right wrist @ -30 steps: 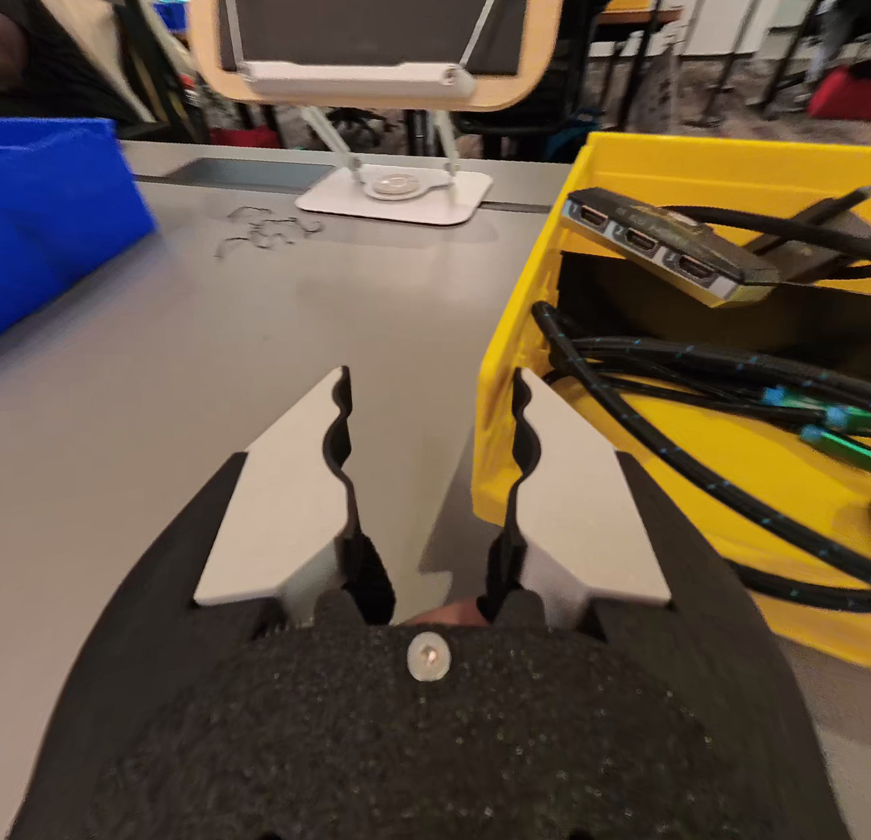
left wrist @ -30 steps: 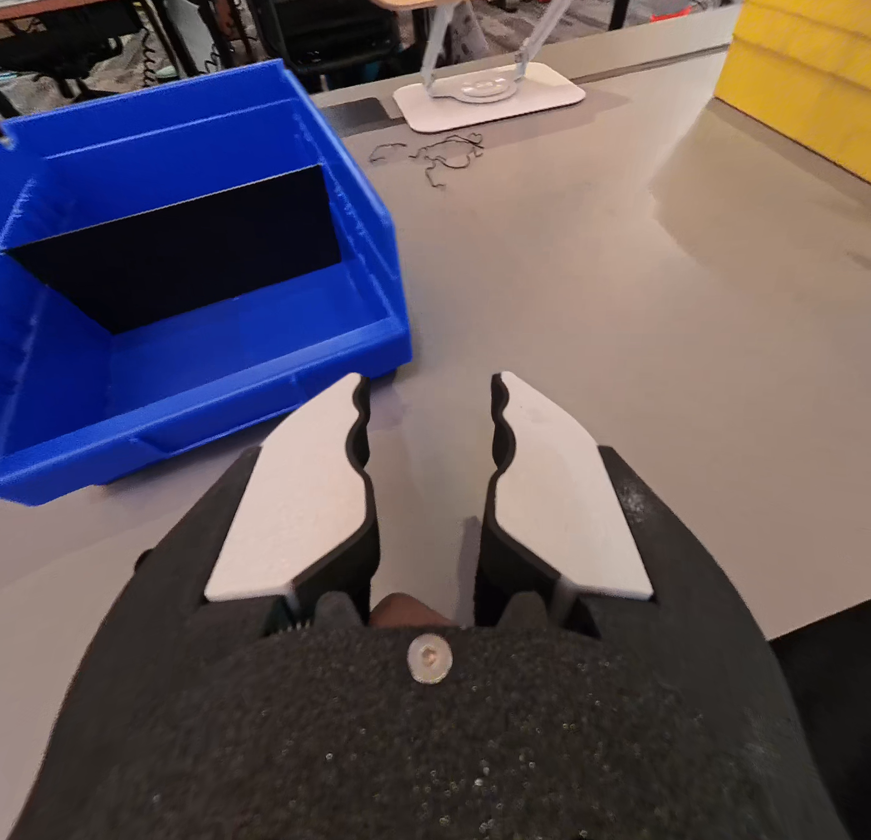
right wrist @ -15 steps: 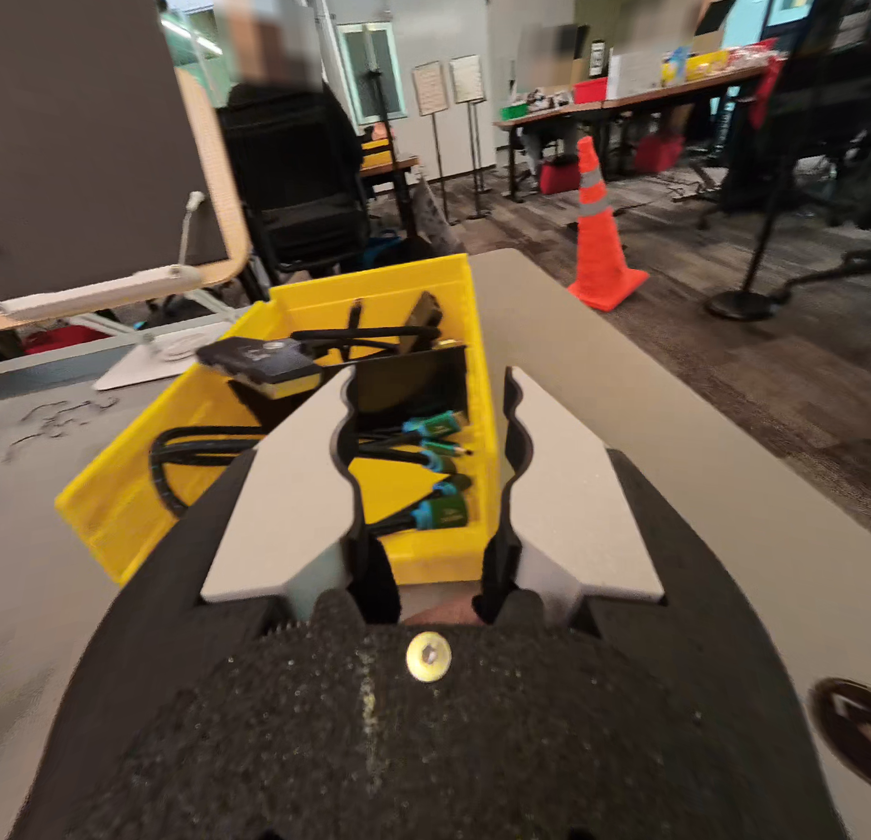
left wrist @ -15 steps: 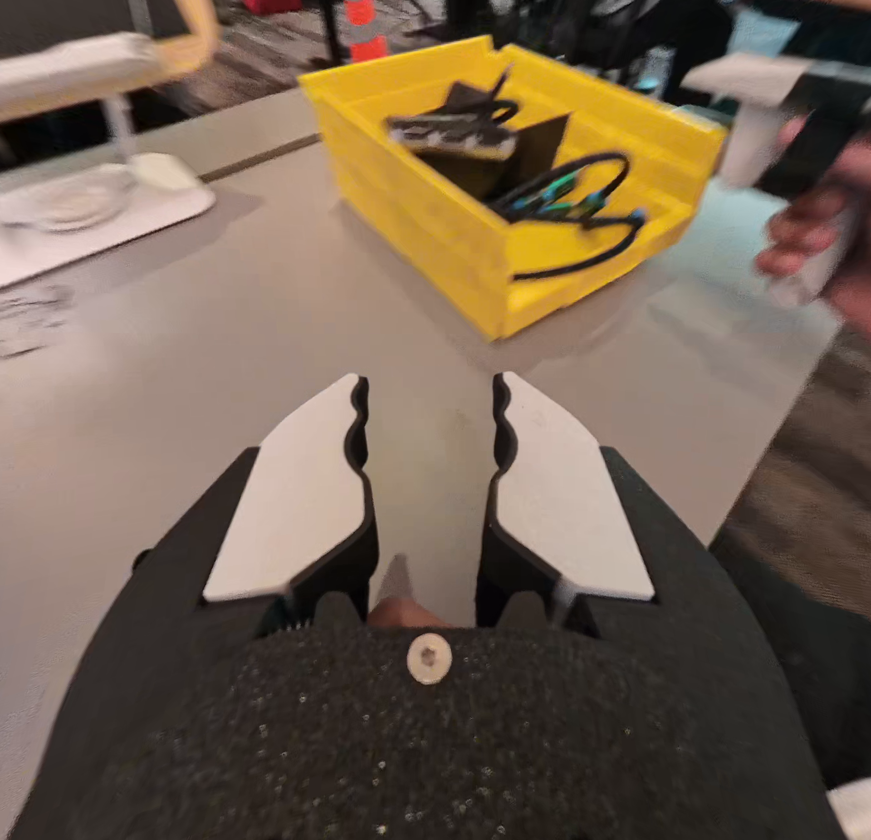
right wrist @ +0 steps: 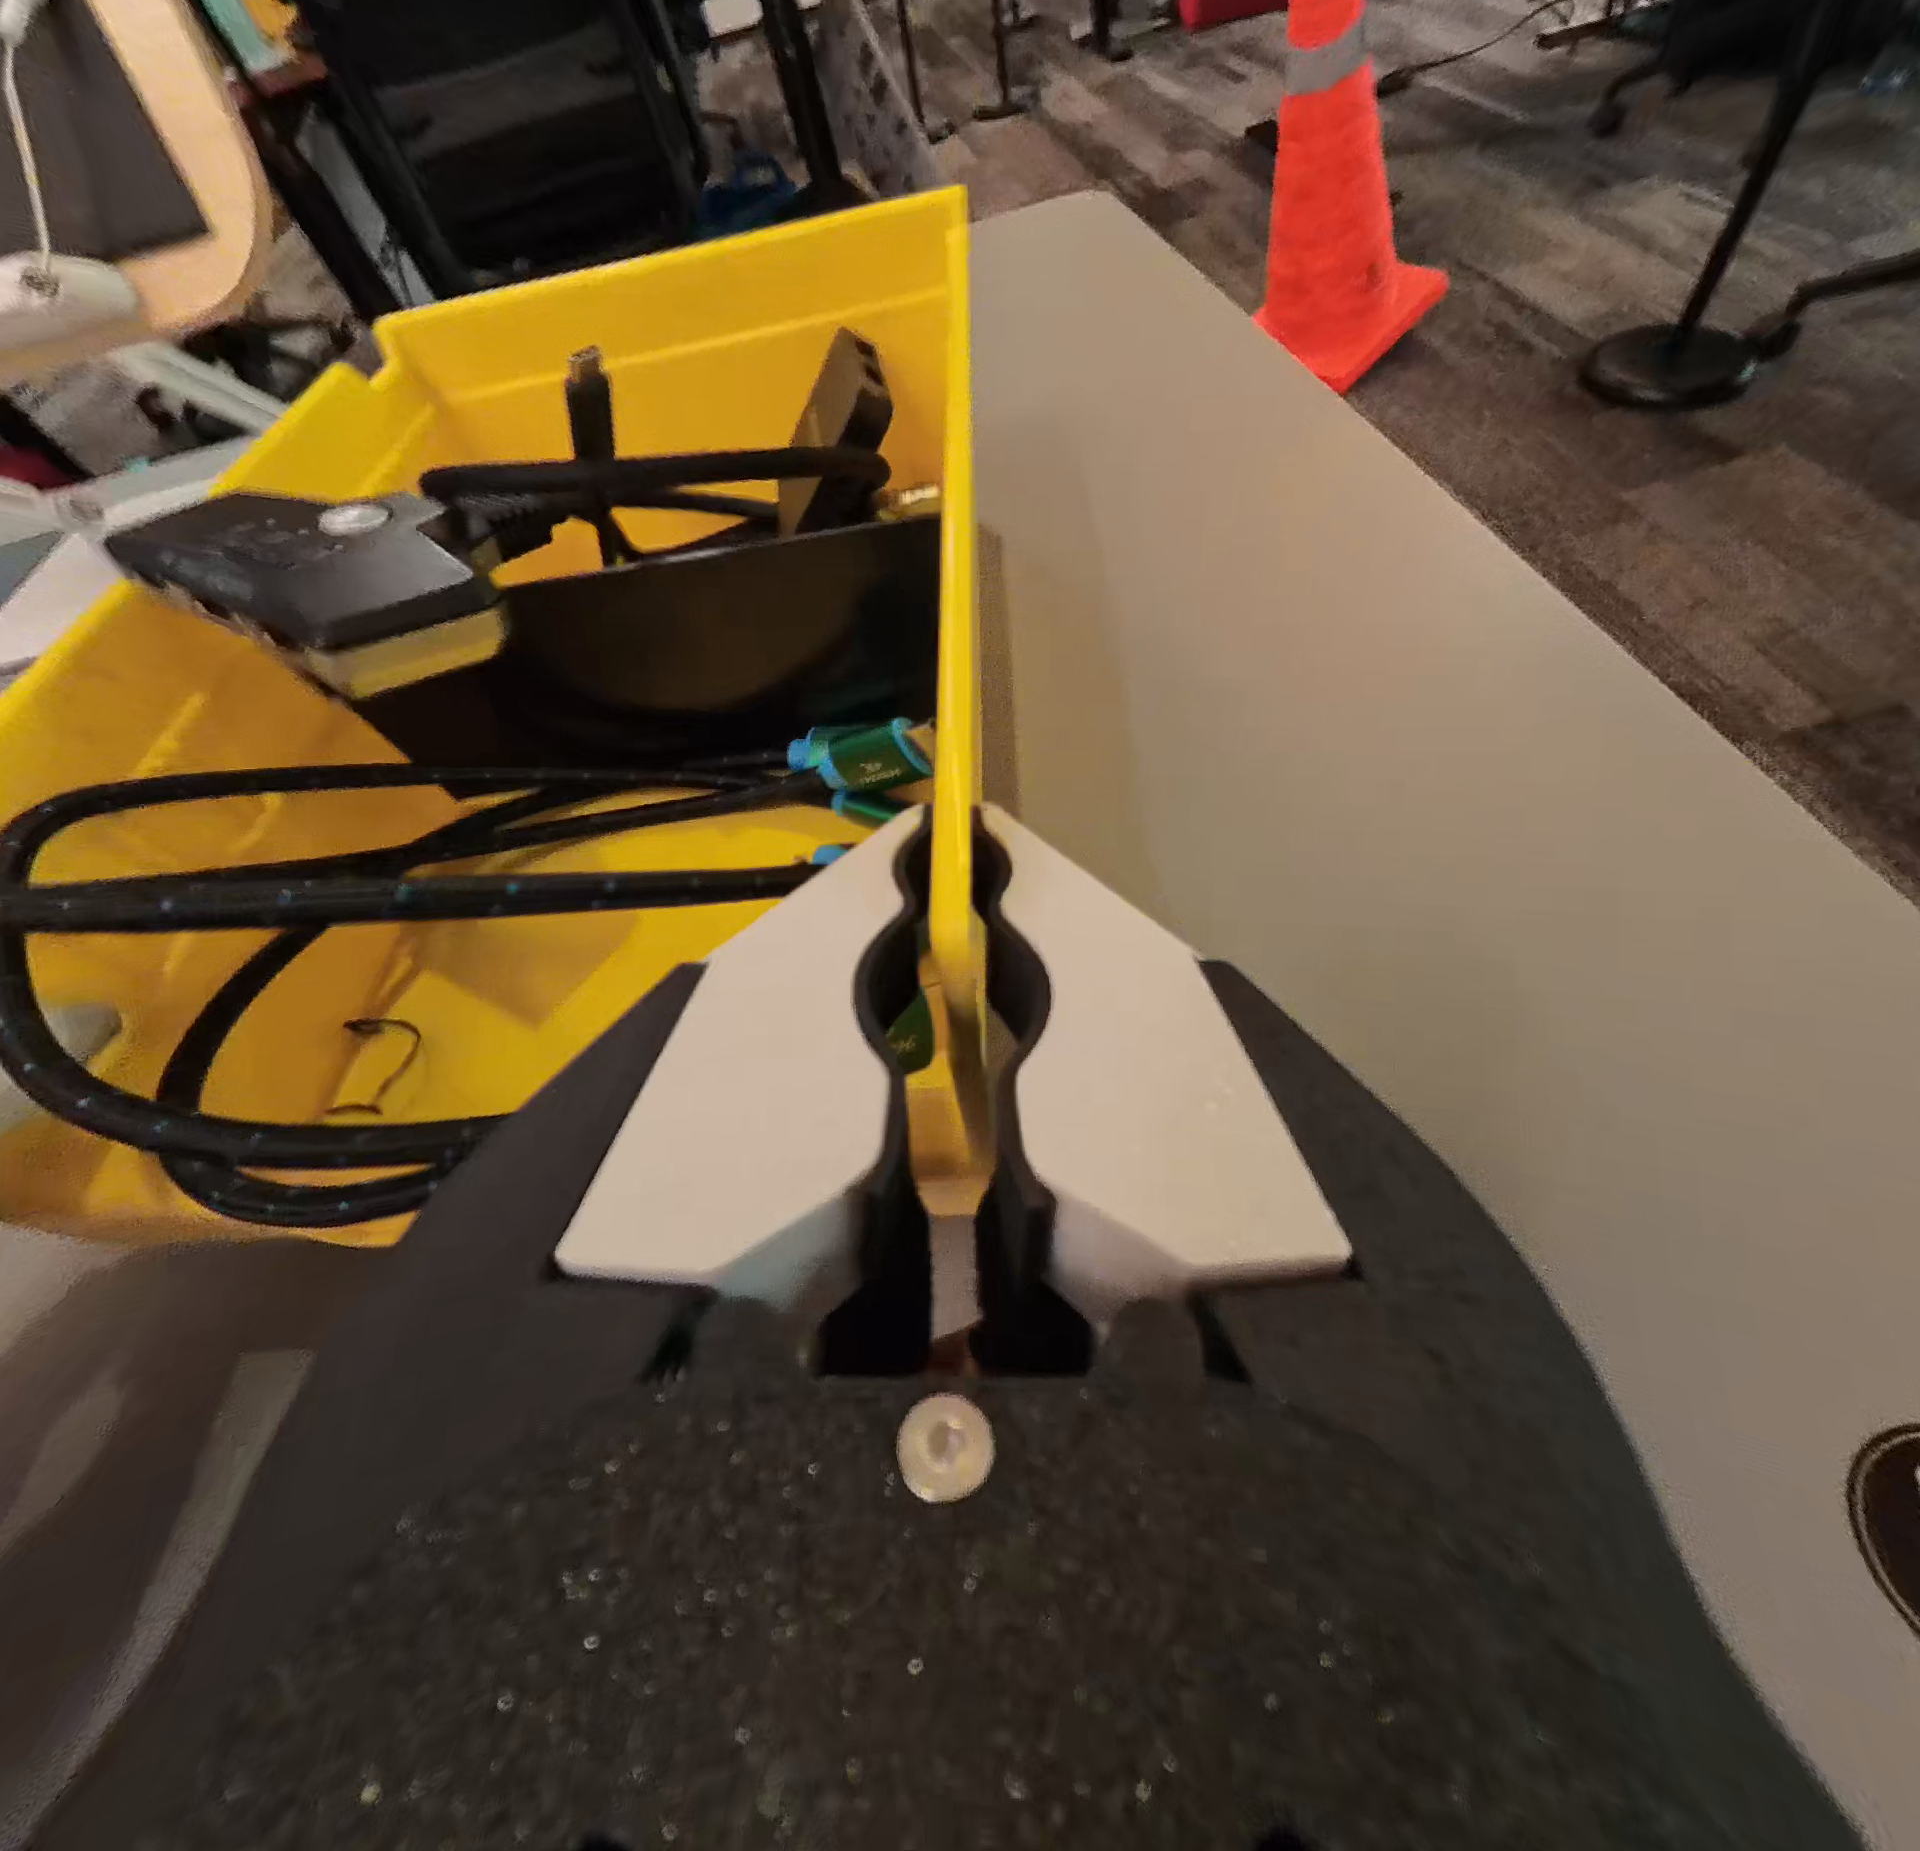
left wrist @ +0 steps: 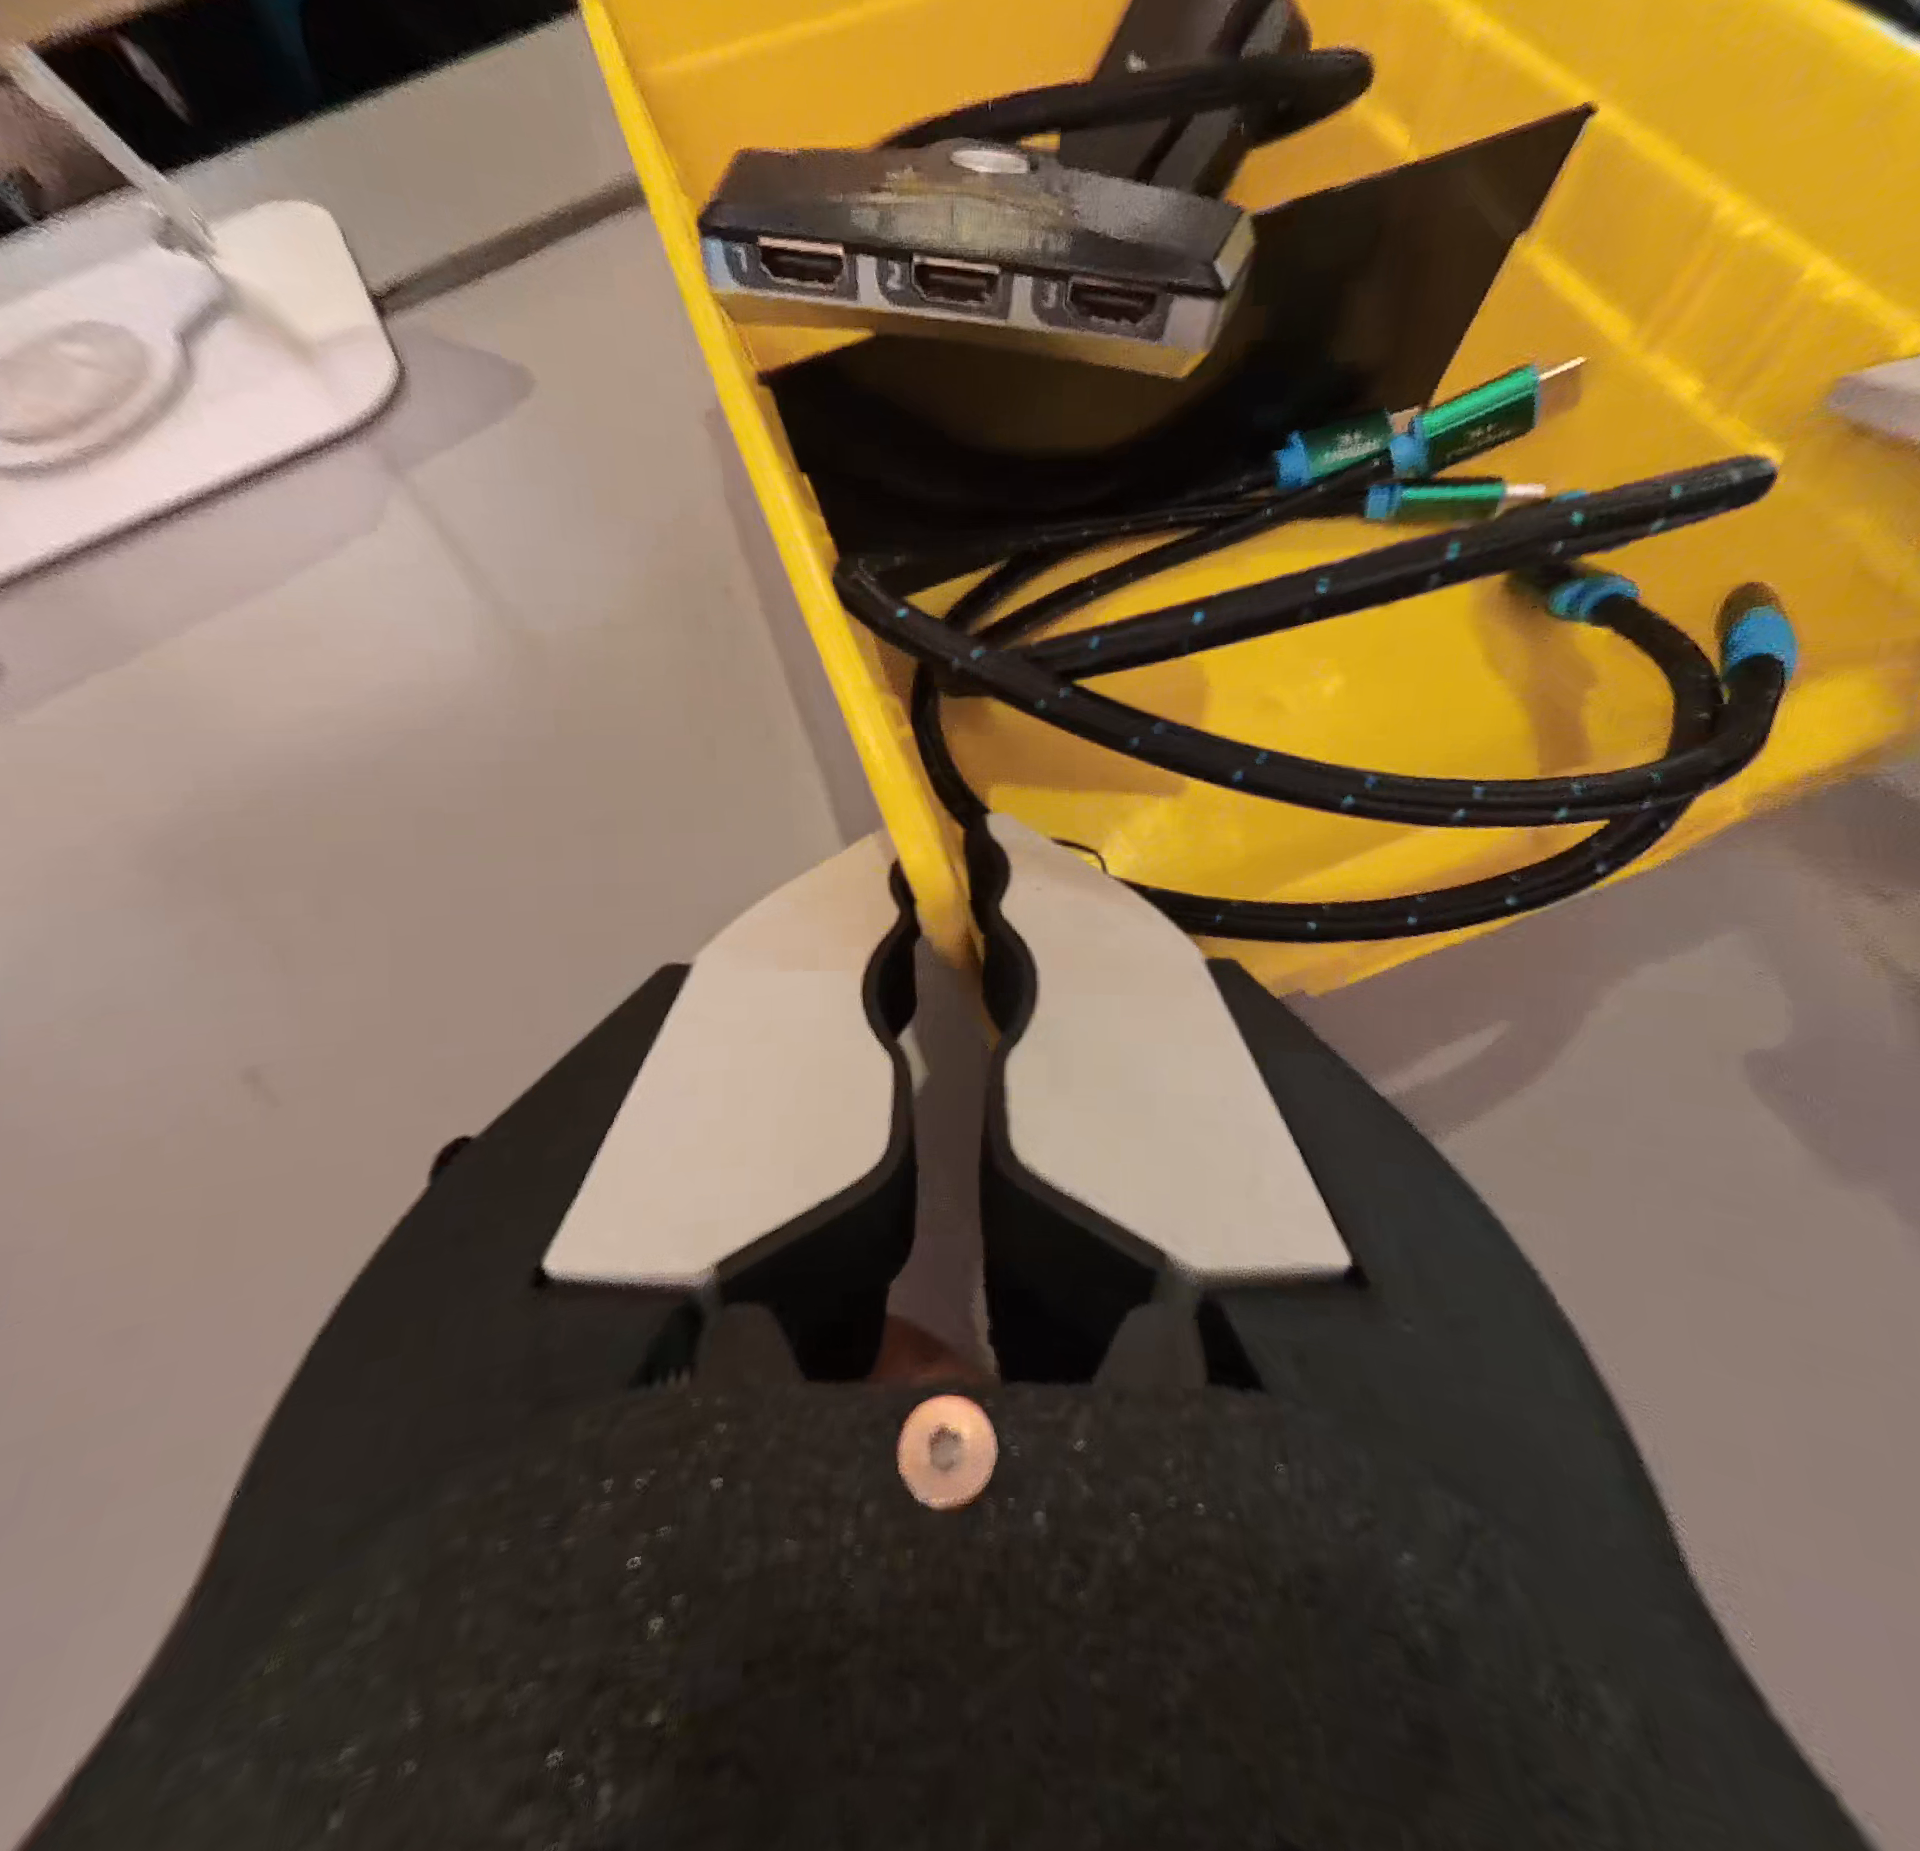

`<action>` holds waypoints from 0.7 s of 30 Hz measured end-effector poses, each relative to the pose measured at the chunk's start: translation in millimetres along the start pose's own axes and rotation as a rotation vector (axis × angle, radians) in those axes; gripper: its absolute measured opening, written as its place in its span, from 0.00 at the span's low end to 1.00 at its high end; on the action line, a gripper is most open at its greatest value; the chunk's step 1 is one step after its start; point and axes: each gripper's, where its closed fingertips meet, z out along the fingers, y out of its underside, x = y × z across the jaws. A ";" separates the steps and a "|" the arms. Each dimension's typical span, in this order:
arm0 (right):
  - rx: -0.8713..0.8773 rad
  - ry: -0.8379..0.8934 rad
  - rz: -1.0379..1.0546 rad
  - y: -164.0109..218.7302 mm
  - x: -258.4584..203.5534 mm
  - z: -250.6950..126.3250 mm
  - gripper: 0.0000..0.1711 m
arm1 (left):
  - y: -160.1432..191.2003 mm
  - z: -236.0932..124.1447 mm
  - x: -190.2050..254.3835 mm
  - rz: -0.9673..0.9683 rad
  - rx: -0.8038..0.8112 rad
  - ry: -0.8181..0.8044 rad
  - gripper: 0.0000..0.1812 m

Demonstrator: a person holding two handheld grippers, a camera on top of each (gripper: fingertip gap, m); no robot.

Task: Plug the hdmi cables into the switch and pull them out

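Both your grippers are clamped on the yellow bin (left wrist: 1351, 45), not on any task part yet. Left gripper (left wrist: 948, 892) pinches the bin's left wall near the front corner; a braided cable runs right beside that wall at the fingertips, and I can't tell if it's caught in the pinch. Right gripper (right wrist: 951, 845) is closed on the right wall.

The bin is thin-walled plastic, likely light and a bit flexy – holding both walls should slide or steady it fine, just don't twist.

HDMI switch (left wrist: 971, 243) sits high in the back compartment, propped tilted over the black divider (left wrist: 1455, 232) with three empty ports facing you. Small, light, smooth shell – it will probably skate when you push a plug in. Take it across the body's short sides, clear of the ports and of the lead at its rear.

HDMI cables (left wrist: 1299, 762) are looped in the front compartment, one loop hanging over the bin's front edge. Braided jacket is stiff-springy – grab the cord and the plug will wander.

Green plugs (left wrist: 1455, 419) lie against the right wall, tips pointing away from the switch. Rigid metal shells, the only good hold – pinch the flat faces and leave the tip free. They'll need turning round before insertion.
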 end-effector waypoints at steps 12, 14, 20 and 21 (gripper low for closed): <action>0.081 -0.075 -0.043 -2.7 -107.7 -44.3 0.02 | 12.7 -96.0 -88.9 -0.004 0.231 -0.207 0.02; 0.085 -0.116 -0.048 2.1 -140.9 -47.4 0.02 | 24.4 -115.7 -115.2 -0.008 0.227 -0.253 0.02; 0.035 -0.181 -0.075 27.7 -237.5 -32.0 0.02 | 64.1 -141.2 -197.1 -0.076 0.167 -0.367 0.02; 0.022 -0.189 -0.068 36.0 -247.3 -26.5 0.02 | 69.7 -141.2 -205.8 -0.064 0.159 -0.383 0.02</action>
